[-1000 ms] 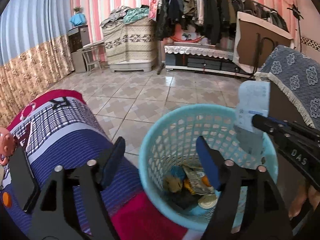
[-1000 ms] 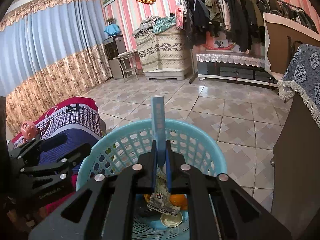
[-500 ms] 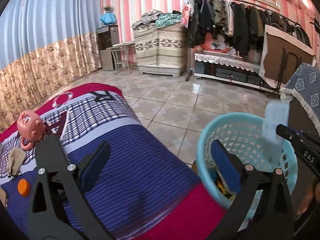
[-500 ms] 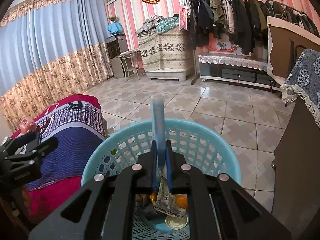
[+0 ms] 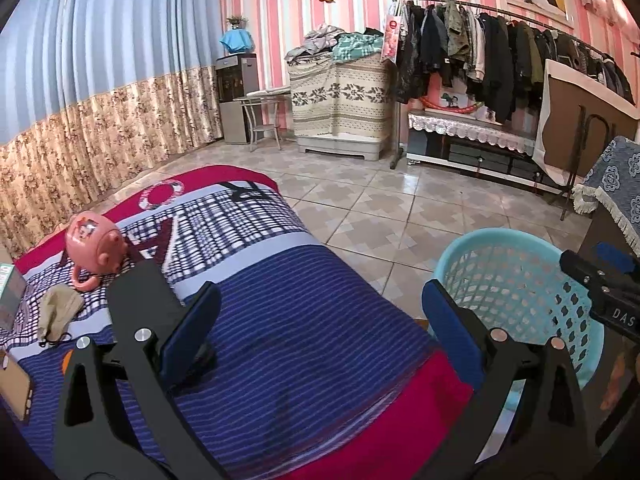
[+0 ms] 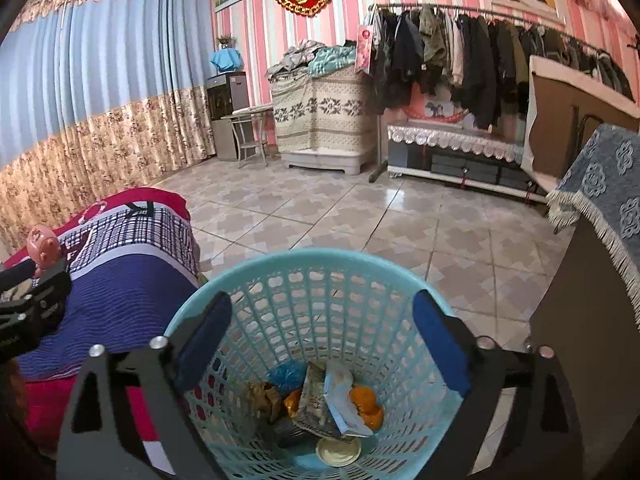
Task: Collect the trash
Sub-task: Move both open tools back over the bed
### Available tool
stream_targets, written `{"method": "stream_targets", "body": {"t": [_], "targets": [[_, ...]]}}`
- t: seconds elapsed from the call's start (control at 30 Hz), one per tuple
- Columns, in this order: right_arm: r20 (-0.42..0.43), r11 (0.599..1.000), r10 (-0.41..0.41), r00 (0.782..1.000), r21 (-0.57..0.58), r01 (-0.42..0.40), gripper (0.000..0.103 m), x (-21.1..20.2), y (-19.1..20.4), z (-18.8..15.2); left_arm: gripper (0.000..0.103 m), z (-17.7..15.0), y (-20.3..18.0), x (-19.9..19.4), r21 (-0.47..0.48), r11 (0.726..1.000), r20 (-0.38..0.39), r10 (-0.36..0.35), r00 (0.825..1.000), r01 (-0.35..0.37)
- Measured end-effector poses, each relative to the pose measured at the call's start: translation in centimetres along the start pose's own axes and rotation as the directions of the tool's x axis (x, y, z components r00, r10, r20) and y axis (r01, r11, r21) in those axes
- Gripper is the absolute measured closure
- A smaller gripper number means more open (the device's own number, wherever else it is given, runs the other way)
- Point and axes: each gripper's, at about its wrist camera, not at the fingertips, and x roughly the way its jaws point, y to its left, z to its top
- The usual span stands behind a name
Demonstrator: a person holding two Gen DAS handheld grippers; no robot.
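Observation:
A light blue mesh basket (image 6: 320,254) stands on the floor by the bed. My right gripper (image 6: 322,300) hovers over its mouth with its jaws opening and nothing between them. A pale blue-and-white packet (image 6: 340,396) lies inside on orange peels (image 6: 366,404), a printed wrapper (image 6: 312,400) and a round lid (image 6: 338,450). My left gripper (image 5: 320,292) is open and empty over the blue striped blanket (image 5: 280,320), left of the basket (image 5: 500,236). On the bed's left lie a tan crumpled pouch (image 5: 60,312) and a pink pig-shaped pot (image 5: 94,244).
A small box (image 5: 10,296) and a flat brown item (image 5: 14,384) sit at the bed's left edge. A dark cabinet with a blue fringed cloth (image 6: 608,192) stands right of the basket. Tiled floor (image 5: 400,208) runs to a clothes rack (image 5: 500,48).
The right gripper opened and let go of the pale blue packet, which now lies in the basket. The left gripper swung left from the basket to over the bed and opened wider.

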Motion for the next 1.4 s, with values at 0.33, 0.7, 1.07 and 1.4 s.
{"method": "stream_targets", "body": {"t": [0.33, 0.7, 1.07, 1.4], "targets": [[0.032, 0.999, 0.017, 0.999, -0.031, -0.016, 0.008, -1.1, 1.3, 0.4, 0.006, -0.4, 3.7, -1.7, -0.049, 0.997, -0.005, 0.051, 0.999, -0.051], [0.041, 0.997, 0.053, 0.998, -0.067, -0.05, 0.008, -2.0, 4.4, 0.6, 0.006, -1.9, 9.8, -5.0, -0.1, 0.986, -0.02, 0.134, 0.991, -0.135], [0.025, 0.987, 0.102, 0.994, -0.131, -0.098, 0.008, -2.6, 9.2, -0.2, 0.006, -3.5, 16.4, -8.1, -0.143, 0.965, -0.026, 0.219, 0.975, -0.221], [-0.016, 0.983, 0.137, 0.99, -0.122, -0.138, 0.007, -2.8, 11.8, -1.5, 0.006, -5.6, 21.5, -9.7, -0.193, 0.942, -0.059, 0.27, 0.961, -0.276]]}}
